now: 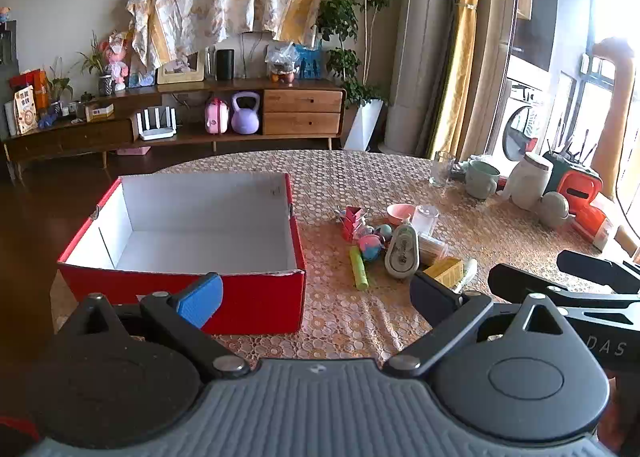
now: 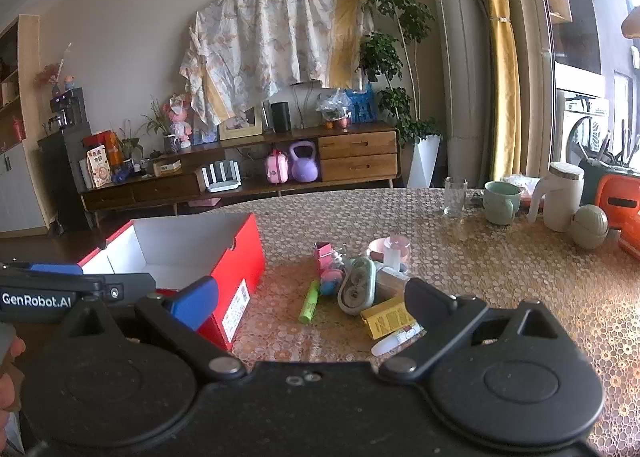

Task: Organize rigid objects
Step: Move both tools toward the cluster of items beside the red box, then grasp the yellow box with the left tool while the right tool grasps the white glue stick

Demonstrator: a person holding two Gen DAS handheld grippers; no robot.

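A red box (image 1: 256,301) (image 2: 240,257) with a white, bare inside stands on the left of the table. To its right lies a pile of small items: a green marker (image 1: 359,268) (image 2: 310,301), a correction-tape dispenser (image 1: 403,251) (image 2: 357,287), a yellow carton (image 1: 444,271) (image 2: 388,317), a pink-and-blue ball (image 1: 370,247), a pink toy (image 2: 326,255) and a white tube (image 2: 396,339). My left gripper (image 1: 320,295) hovers open near the box's front right corner. My right gripper (image 2: 312,303) stands open just short of the pile. Both hold nothing.
A pink bowl (image 1: 400,213) and a small clear jar (image 1: 425,217) sit behind the pile. At the table's far right stand a glass (image 2: 455,196), a green mug (image 2: 501,203), a white jug (image 2: 560,201) and an orange object (image 2: 622,203). A wooden sideboard (image 1: 200,129) lines the far wall.
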